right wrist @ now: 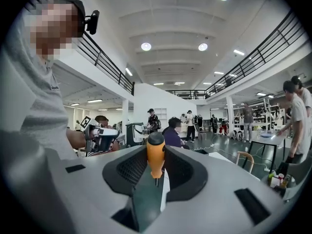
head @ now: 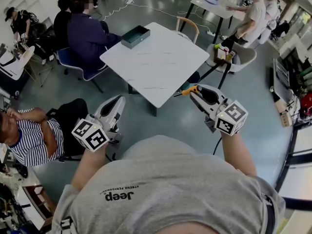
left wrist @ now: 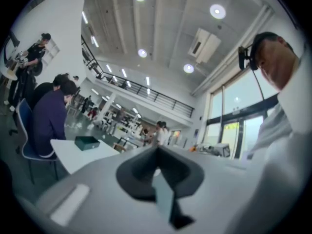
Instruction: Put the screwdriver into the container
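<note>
Jaws on the right gripper (right wrist: 155,165) clench the screwdriver (right wrist: 155,152): orange handle, black cap, thin metal shaft. Left gripper (left wrist: 157,168) has its 2 jaws pressed together, empty.

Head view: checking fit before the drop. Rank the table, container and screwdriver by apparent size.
1. table
2. container
3. screwdriver, though it is nearer the camera and partly hidden in the right hand-held gripper, so that ranking is unsure.

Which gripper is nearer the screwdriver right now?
Right. The right gripper grips the screwdriver by its orange handle; the left gripper, jaws together and empty, sits apart to its left.
</note>
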A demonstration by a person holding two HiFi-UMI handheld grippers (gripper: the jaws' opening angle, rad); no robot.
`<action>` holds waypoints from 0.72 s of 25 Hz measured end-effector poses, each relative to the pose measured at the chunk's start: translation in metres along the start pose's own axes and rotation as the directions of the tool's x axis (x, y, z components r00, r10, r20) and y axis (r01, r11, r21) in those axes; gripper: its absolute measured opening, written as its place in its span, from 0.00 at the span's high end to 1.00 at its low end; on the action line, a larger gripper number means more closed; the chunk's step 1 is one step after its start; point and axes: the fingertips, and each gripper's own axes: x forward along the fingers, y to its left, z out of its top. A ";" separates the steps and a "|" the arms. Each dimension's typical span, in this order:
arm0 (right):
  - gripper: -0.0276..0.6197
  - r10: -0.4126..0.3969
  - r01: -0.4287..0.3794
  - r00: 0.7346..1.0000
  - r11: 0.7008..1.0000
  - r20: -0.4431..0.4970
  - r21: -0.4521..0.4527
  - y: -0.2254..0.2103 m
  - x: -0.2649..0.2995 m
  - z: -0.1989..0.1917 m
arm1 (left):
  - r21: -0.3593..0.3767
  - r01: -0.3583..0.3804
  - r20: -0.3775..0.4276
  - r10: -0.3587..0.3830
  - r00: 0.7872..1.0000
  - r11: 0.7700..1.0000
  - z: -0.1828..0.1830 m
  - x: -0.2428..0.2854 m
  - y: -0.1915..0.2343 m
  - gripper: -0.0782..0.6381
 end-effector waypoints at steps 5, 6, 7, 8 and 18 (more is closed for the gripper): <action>0.78 0.000 0.000 1.000 1.000 0.013 0.008 -0.009 -0.012 0.004 | 0.009 0.000 -0.003 0.000 1.000 1.000 0.001 0.014 -0.012 0.89; 0.78 0.001 -0.001 1.000 1.000 0.017 0.007 -0.011 -0.016 0.006 | 0.011 0.000 -0.004 0.000 1.000 1.000 0.001 0.018 -0.016 0.89; 0.78 0.002 -0.002 1.000 1.000 0.021 0.005 -0.015 -0.022 0.007 | 0.013 0.000 -0.003 0.000 1.000 1.000 0.001 0.023 -0.020 0.89; 0.78 0.002 -0.003 1.000 1.000 0.026 0.005 -0.019 -0.027 0.007 | 0.015 0.001 -0.003 -0.001 1.000 1.000 0.000 0.028 -0.024 0.89; 0.78 0.005 -0.007 0.998 1.000 0.062 0.024 -0.065 -0.098 -0.003 | 0.009 -0.004 -0.003 0.004 1.000 1.000 -0.026 0.081 -0.074 0.89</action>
